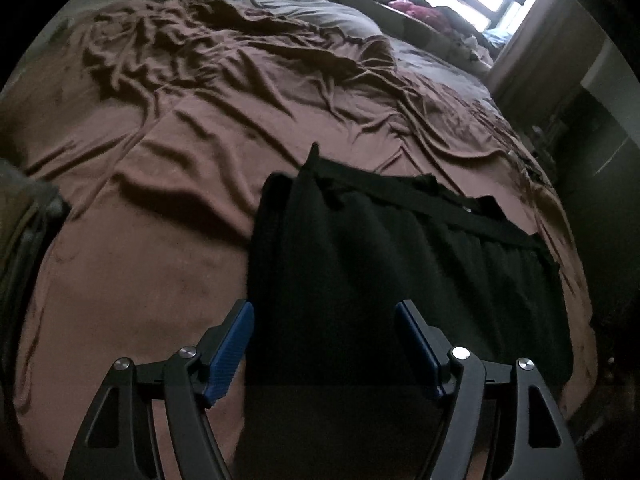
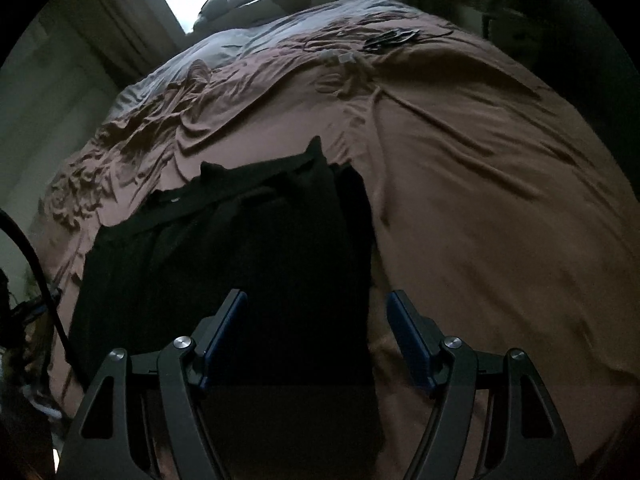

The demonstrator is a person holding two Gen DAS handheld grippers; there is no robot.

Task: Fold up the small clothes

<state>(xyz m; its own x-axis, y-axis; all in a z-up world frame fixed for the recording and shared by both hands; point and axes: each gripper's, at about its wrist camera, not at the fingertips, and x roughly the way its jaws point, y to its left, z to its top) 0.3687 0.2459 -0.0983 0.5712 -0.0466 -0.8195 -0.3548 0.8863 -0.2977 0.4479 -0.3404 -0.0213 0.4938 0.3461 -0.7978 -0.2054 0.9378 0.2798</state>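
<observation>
Brown bedspread (image 1: pixel 168 184), rumpled, fills the room. Black garment (image 1: pixel 360 264) lies flat at its near edge, partly folded. Your left gripper (image 1: pixel 324 344) and right gripper (image 2: pixel 316 332) hover spread wide, empty. Next: pinch an edge, fold again.

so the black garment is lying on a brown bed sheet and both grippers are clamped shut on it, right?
Not quite. The black garment does lie on the brown bed sheet, but both the left gripper and the right gripper are open, holding nothing. Each wrist view shows its blue pads spread apart above the cloth.
</observation>
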